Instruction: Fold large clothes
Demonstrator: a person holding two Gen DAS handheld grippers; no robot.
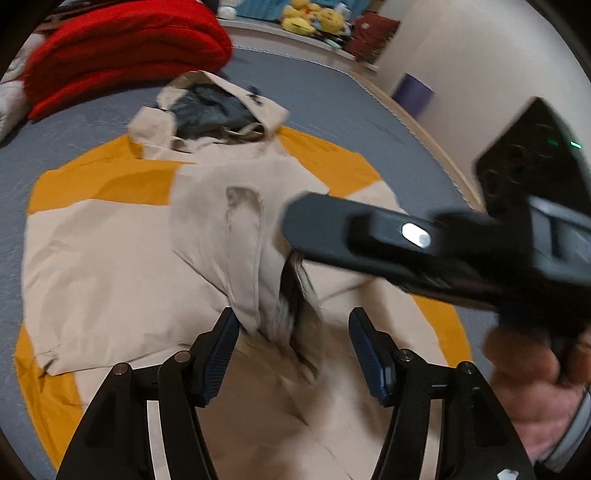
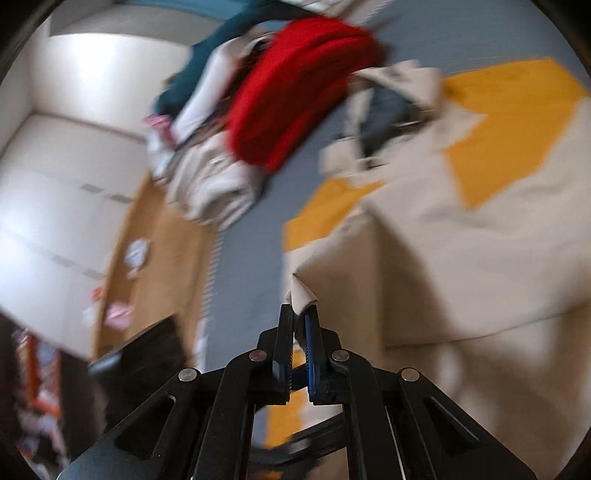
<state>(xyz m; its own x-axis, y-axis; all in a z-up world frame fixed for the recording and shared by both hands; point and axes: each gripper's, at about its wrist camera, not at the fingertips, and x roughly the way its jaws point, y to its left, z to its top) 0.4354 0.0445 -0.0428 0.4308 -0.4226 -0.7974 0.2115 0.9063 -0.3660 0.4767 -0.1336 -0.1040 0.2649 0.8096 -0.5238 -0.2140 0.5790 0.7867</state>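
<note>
1. Folding is mid-way: the beige-and-orange hooded jacket (image 1: 122, 258) lies spread front-up on the grey-blue bed (image 1: 325, 99), hood (image 1: 218, 107) toward the far end with its dark lining showing.
2. Done so far, as I read it: one beige panel or sleeve is already drawn across the middle of the body, leaving a raised ridge of fabric down the centre. Orange panels still stick out on both sides, so the outline is not yet a tidy rectangle.
3. Left to do, by my judgement: lay the held piece flat, bring in the other side, then fold hem toward hood. Roughly the first third.
4. Right gripper (image 2: 300, 314): fingers nearly closed, pinching a beige corner or edge of the jacket, which rises from the jaws in a small peak. In the left wrist view its body crosses over the jacket; heavy motion blur in both views.
5. Left gripper (image 1: 293, 325): jaws wide apart, holding nothing; blue pads (image 1: 221, 354) straddle the centre ridge, and the left one looks to brush it.
6. Surroundings: folded red garment (image 1: 122, 48) stacked at the bed's far end beside pale and teal clothes (image 2: 207, 177); yellow plush toys (image 1: 314, 16) on the ledge behind; wooden bed edge (image 2: 155, 236) and white wall (image 1: 461, 55).
7. Writing/brands: none legible. No label visible on the jacket; items near the floor are too blurred to read.
</note>
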